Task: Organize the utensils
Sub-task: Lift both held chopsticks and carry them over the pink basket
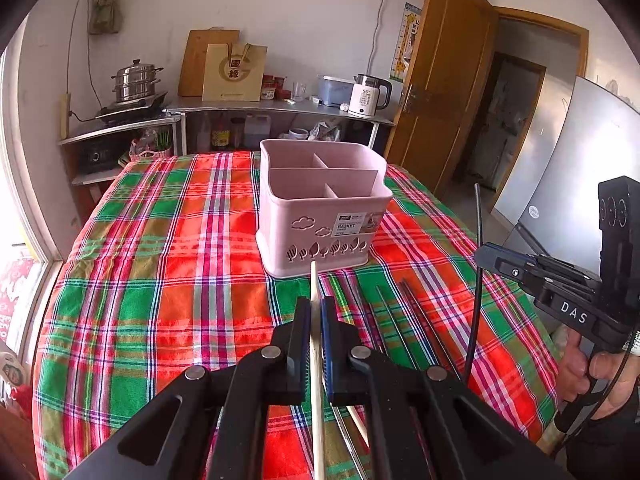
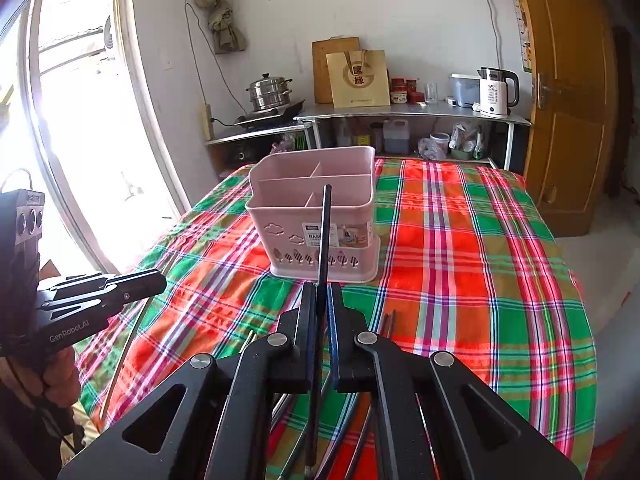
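The left gripper [image 1: 316, 312] is clenched on a pale wooden chopstick [image 1: 315, 280], whose tip points toward 12 o'clock at the pink basket [image 1: 320, 216]. The right gripper [image 2: 322, 300] is clamped on a black chopstick [image 2: 325, 232] (it rises across the basket's front wall in the right wrist view). The basket stands upright on the plaid tablecloth [image 1: 180, 280], its compartments bare. More dark chopsticks [image 1: 404, 320] lie on the cloth at about 4 o'clock from the basket.
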`<state>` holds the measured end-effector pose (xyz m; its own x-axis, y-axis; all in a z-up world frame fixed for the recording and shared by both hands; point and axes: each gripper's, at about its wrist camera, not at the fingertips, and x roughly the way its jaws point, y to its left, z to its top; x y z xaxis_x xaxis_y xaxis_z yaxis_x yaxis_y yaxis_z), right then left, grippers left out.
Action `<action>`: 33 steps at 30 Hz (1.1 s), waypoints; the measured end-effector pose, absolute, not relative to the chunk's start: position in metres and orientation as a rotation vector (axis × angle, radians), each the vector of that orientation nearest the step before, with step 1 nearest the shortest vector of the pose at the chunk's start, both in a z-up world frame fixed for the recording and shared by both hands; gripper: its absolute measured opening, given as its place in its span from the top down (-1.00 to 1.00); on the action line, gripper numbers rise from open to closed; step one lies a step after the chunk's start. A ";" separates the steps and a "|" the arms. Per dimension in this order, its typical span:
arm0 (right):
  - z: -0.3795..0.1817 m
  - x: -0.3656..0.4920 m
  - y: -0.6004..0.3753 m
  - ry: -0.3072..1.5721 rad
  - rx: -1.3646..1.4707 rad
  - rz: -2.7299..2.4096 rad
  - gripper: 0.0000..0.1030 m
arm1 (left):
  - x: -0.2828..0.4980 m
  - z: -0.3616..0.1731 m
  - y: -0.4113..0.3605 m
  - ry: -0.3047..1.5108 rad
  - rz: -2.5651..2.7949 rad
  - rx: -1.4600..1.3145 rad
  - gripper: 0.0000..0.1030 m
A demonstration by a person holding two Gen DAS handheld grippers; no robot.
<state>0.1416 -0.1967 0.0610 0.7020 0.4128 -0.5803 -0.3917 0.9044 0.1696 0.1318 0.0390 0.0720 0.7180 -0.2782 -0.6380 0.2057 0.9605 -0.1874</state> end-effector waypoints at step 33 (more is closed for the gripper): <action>0.143 0.181 -0.184 0.486 0.041 0.490 0.90 | 0.189 0.182 0.045 0.544 -0.308 -0.125 0.90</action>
